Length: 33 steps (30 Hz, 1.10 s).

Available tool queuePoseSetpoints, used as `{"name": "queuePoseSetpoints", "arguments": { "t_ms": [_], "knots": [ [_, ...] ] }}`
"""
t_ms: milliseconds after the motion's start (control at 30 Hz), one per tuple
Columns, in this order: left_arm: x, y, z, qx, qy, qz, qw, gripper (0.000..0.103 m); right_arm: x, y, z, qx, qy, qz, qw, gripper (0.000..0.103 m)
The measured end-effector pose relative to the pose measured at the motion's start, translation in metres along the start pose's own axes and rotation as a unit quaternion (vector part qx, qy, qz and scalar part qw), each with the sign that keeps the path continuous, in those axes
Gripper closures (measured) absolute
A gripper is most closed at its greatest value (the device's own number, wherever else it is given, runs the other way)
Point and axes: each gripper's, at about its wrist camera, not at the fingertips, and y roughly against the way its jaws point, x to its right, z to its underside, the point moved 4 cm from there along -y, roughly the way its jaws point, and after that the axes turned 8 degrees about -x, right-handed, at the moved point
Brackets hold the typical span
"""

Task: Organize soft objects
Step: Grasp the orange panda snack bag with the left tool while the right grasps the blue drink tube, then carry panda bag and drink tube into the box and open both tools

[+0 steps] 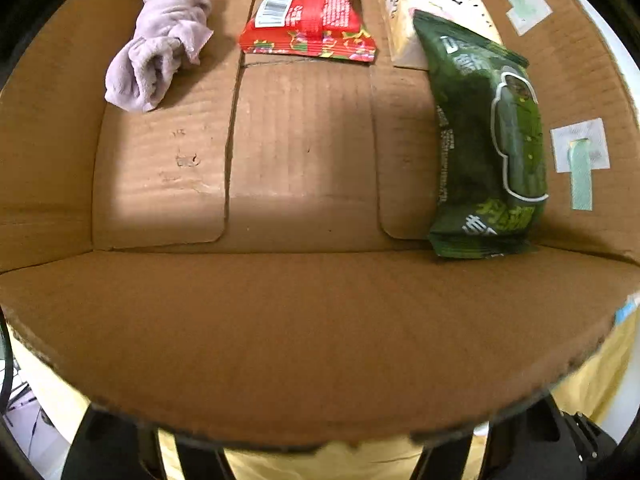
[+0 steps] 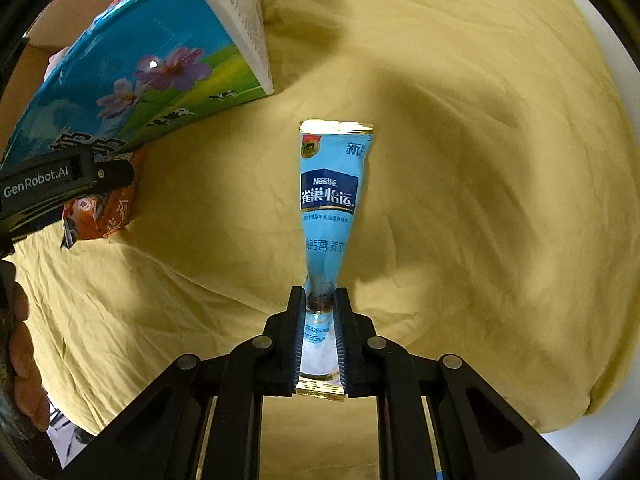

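Observation:
In the right wrist view my right gripper (image 2: 320,296) is shut on a light blue Nestle sachet (image 2: 330,192) and holds it above the yellow cloth (image 2: 480,160). My left gripper (image 2: 100,178) appears at the left edge, over an orange snack packet (image 2: 106,212); its jaws are hidden. In the left wrist view an open cardboard box (image 1: 304,340) holds a lilac cloth (image 1: 160,46), a red packet (image 1: 316,12), a white pack (image 1: 424,4) and a green wipes pack (image 1: 492,140). The left fingers are out of sight below the box wall.
A blue and green milk carton box (image 2: 152,64) stands at the upper left of the yellow cloth, next to the cardboard box. The table's white edge (image 2: 600,436) shows at the lower right.

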Motion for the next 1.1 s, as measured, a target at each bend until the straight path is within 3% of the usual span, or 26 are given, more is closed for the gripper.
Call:
{"name": "queuePoseSetpoints", "arguments": {
  "t_ms": [233,433,567,667,767,967,1100],
  "knots": [
    [-0.017,0.0,0.052,0.015,-0.013,-0.014,0.9997,0.045,-0.014,0.0,0.002,-0.008,0.024,0.0,1.0,0.09],
    [-0.035,-0.015,0.109,-0.008,0.004,0.004,1.0,0.045,-0.004,-0.009,0.007,-0.019,0.025,-0.007,0.999,0.089],
    [-0.037,-0.023,0.112,0.003,0.021,0.002,0.9998,0.044,0.004,-0.022,-0.002,-0.033,0.007,-0.007,0.999,0.062],
    [-0.031,-0.024,0.113,0.01,0.019,-0.006,0.9997,0.044,0.004,-0.027,-0.006,-0.037,0.005,-0.01,0.999,0.057],
    [-0.027,-0.015,0.105,0.013,0.016,-0.01,0.9997,0.044,0.001,-0.034,-0.005,-0.045,-0.001,-0.011,0.999,0.058],
    [-0.034,-0.027,0.105,0.02,0.021,-0.008,0.9995,0.046,-0.014,-0.034,0.002,-0.026,0.012,0.025,0.999,0.081],
    [-0.041,-0.011,0.121,0.032,0.02,-0.004,0.9993,0.048,-0.023,-0.027,0.01,-0.019,0.024,0.026,0.999,0.086]
  ]
}}
